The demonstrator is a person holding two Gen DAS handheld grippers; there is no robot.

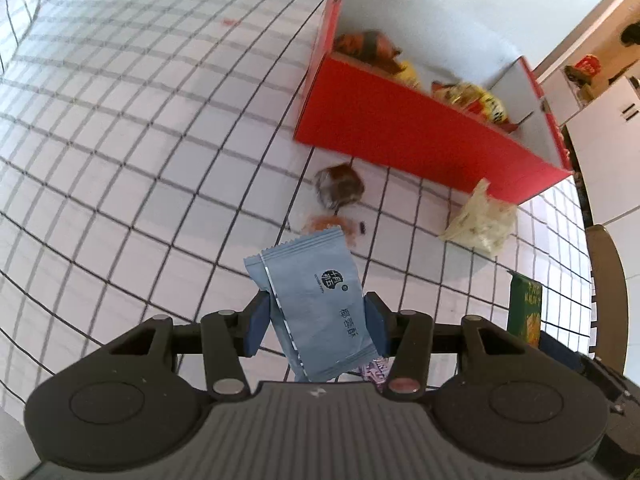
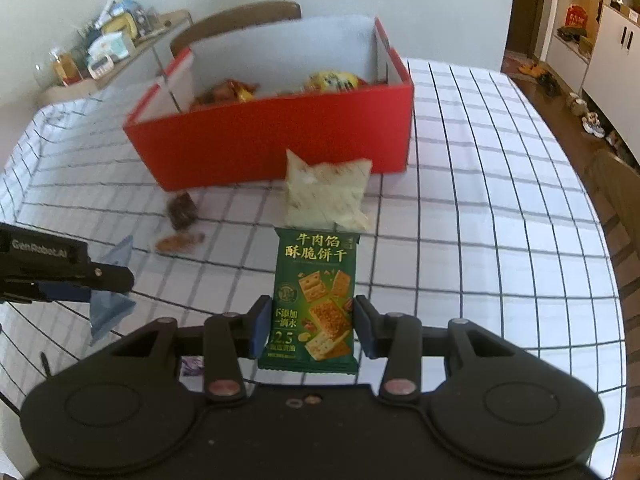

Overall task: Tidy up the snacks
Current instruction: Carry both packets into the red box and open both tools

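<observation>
My left gripper (image 1: 316, 322) is shut on a light blue snack packet (image 1: 312, 300), held above the checked tablecloth; it also shows at the left of the right wrist view (image 2: 110, 308). My right gripper (image 2: 310, 326) is shut on a green cracker packet (image 2: 314, 300), whose edge shows in the left wrist view (image 1: 525, 308). A red box (image 2: 272, 142) with white inner walls holds several orange and yellow snacks (image 2: 332, 80); it stands ahead of both grippers, also in the left wrist view (image 1: 400, 128).
On the cloth before the box lie a pale cream packet (image 2: 326, 194), a brown wrapped snack (image 2: 182, 210) and a small orange clear-wrapped piece (image 2: 180, 242). A small purple packet (image 2: 192, 366) lies under the grippers. A chair (image 2: 236, 20) stands behind the box. The table edge curves at the right.
</observation>
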